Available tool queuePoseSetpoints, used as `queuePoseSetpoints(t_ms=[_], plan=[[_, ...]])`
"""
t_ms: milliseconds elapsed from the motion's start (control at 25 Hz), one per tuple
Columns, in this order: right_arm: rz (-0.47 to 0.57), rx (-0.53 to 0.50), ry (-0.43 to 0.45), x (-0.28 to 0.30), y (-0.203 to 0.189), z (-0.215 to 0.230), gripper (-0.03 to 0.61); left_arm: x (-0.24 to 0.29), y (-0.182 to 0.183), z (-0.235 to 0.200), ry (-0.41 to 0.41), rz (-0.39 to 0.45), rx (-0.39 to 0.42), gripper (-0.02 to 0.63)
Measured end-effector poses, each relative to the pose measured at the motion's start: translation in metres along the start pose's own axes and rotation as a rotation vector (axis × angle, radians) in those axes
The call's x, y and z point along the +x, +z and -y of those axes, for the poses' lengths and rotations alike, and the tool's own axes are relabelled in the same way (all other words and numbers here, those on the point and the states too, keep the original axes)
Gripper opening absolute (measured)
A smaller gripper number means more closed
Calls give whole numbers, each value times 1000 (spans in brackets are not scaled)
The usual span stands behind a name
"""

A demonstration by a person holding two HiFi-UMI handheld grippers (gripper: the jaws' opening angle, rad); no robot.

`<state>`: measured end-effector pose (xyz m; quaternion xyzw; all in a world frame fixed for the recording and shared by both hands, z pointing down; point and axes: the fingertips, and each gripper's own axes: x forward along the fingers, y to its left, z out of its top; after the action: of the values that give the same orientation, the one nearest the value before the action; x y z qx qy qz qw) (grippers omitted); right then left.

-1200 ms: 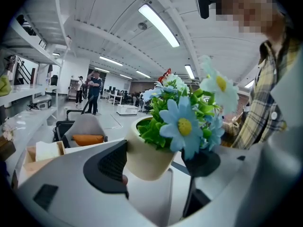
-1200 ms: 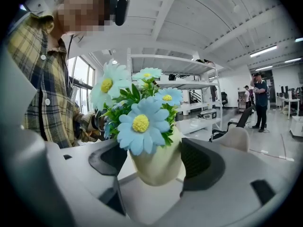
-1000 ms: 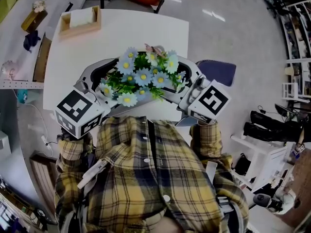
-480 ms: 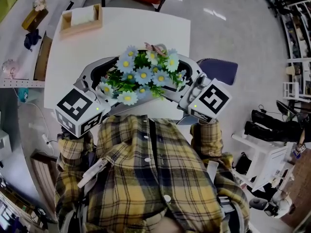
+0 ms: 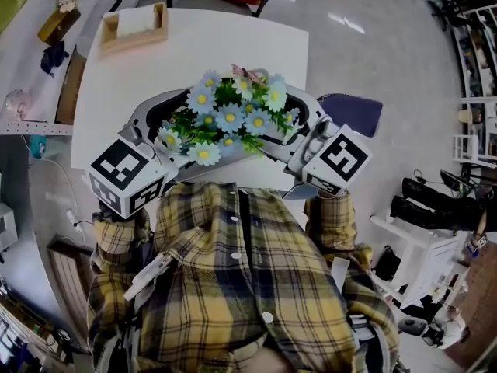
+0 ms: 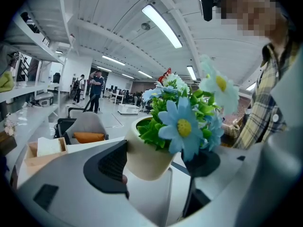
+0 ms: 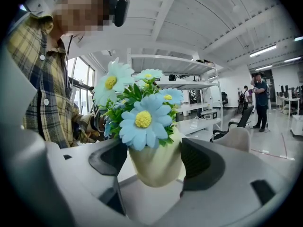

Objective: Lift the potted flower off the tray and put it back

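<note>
Pinching the pot (image 7: 154, 168) from opposite sides, left gripper (image 6: 158, 165) and right gripper (image 7: 155, 161) each bore on its smooth wall; judged light, rigid, slippery, best held below the rim.

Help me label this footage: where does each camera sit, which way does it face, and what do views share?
Head view: on the person's head, facing steeply down at the table; their plaid shirt fills the bottom.
Left gripper view: on the left gripper, facing along its jaws at the potted flower; shirt at right.
Right gripper view: on the right gripper, facing the potted flower from the opposite side; shirt at left.
Shared: all show the potted flower; head and left gripper views show the wooden tray.
</note>
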<state>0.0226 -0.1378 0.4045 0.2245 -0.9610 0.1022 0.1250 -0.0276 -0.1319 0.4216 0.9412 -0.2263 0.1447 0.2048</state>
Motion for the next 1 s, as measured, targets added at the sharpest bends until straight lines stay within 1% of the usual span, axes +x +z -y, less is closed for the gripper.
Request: queuePoseSetpoints(t_ms=[360,1000], plan=[[1,-3,12,2,3,-1,353,-3,3,0,16,-1,6,368],[0,-19,29,1,5,0,351,-3,4,0,35,-3,-12,368]])
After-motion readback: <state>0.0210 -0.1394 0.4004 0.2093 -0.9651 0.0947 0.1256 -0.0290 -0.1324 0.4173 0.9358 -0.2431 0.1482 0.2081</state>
